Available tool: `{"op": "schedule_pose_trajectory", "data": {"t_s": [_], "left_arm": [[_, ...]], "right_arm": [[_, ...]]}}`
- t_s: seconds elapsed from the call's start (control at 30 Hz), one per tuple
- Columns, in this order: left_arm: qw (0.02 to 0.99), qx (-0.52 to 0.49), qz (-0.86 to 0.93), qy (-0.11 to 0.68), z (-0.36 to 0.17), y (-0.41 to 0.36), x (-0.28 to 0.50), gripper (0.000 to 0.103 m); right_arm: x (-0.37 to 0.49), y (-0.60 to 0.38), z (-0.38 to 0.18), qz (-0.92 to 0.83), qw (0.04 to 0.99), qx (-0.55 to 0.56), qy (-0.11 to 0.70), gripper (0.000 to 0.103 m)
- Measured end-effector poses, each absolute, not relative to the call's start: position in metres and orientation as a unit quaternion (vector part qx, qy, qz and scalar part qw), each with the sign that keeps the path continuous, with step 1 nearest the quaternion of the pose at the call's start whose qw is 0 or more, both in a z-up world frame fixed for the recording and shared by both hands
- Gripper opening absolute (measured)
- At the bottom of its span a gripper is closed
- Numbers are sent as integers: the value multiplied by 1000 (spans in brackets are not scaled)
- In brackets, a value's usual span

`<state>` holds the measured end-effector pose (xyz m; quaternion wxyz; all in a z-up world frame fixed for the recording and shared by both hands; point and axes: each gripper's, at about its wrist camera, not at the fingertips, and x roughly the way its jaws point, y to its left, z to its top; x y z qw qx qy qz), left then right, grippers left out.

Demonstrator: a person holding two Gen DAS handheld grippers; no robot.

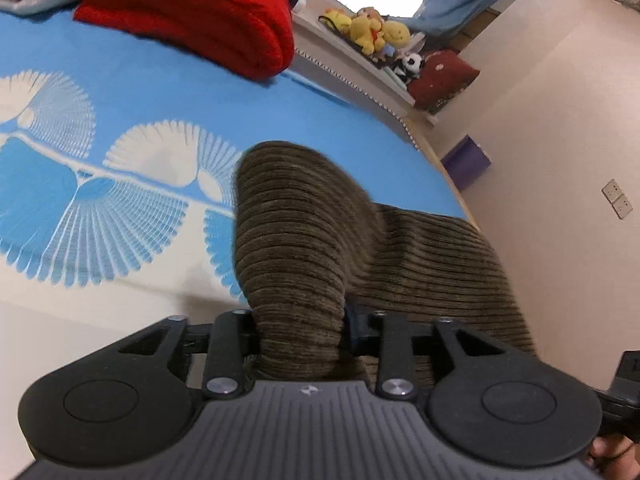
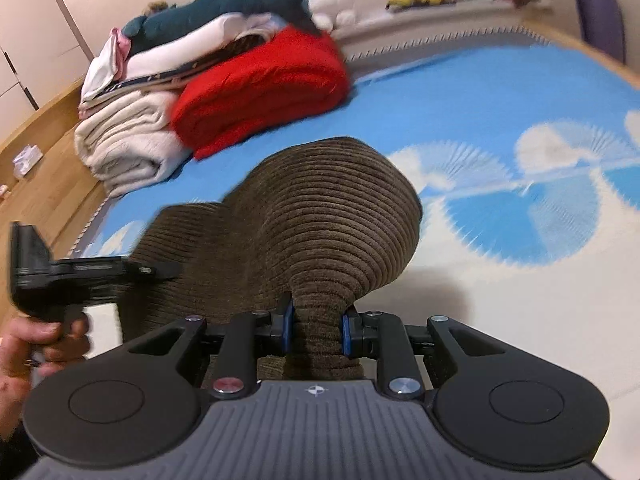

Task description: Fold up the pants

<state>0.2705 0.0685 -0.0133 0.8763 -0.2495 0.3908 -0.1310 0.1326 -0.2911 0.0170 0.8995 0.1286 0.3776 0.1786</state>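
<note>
The brown corduroy pants (image 1: 300, 240) hang bunched over the blue and white patterned bed sheet (image 1: 120, 200). My left gripper (image 1: 300, 332) is shut on a fold of the pants and holds it above the bed. In the right wrist view my right gripper (image 2: 318, 332) is shut on another fold of the pants (image 2: 320, 216), which balloons up between the blue finger pads (image 2: 347, 336). The left gripper (image 2: 80, 272) shows at the left of that view, close beside the fabric. The rest of the pants droops between the two grippers.
A folded red blanket (image 2: 260, 92) and a stack of cream bedding (image 2: 132, 140) lie at the bed's far end, with a plush shark (image 2: 240, 4) on top. Stuffed toys (image 1: 376, 32) sit on a window ledge. A wooden floor (image 2: 48, 160) lies past the bed edge.
</note>
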Motion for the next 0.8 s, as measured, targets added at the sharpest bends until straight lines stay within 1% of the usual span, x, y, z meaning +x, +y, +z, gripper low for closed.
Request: {"op": "schedule_pose_trajectory", "data": {"t_s": [0.03,0.07,0.1,0.13,0.17,0.2,0.27,0.33,0.37,0.43,0.5,0.57,0.6,0.63,0.7,0.73,0.8], "left_arm": [[880,-241,-111,393,-15,67,273,61],[891,-216,-73,393,-16,66,272,61],[899,-190,-43,391,-18,65,273,60],[902,-174,-28,393,-19,64,272,57],[902,-172,-31,394,-18,62,271,53],[903,-174,-45,390,-16,60,269,53],[904,-157,-93,388,-13,49,262,53],[891,-121,-138,416,-22,31,261,52],[884,-106,-152,430,-28,24,261,45],[866,-71,-172,464,-47,5,257,39],[839,-33,-195,506,-73,-14,250,39],[820,62,-192,535,-101,-39,243,40],[820,88,-193,532,-105,-44,237,40],[820,91,-191,532,-103,-45,237,39],[823,64,-178,535,-95,-40,242,39],[835,58,-169,521,-86,-37,241,40],[858,80,-149,485,-73,-41,239,40]], "right_arm": [[141,-303,11,165,901,127,381,29],[151,-314,1,139,900,131,392,34],[159,-323,-8,100,902,124,401,36],[164,-330,-15,59,909,109,398,36],[166,-337,-22,30,914,97,393,36],[168,-344,-30,25,912,96,398,36],[170,-350,-38,52,900,107,420,36],[166,-340,-37,100,900,85,416,36],[163,-333,-38,122,899,59,416,36],[162,-322,-48,151,886,33,437,36],[163,-319,-73,155,855,14,494,35],[161,-309,-101,152,822,-35,548,35],[159,-305,-108,158,817,-56,552,35],[159,-305,-108,165,817,-62,549,35],[163,-311,-102,161,818,-41,551,35],[165,-314,-98,155,823,-27,547,35],[161,-323,-86,142,847,-14,513,36]]}}
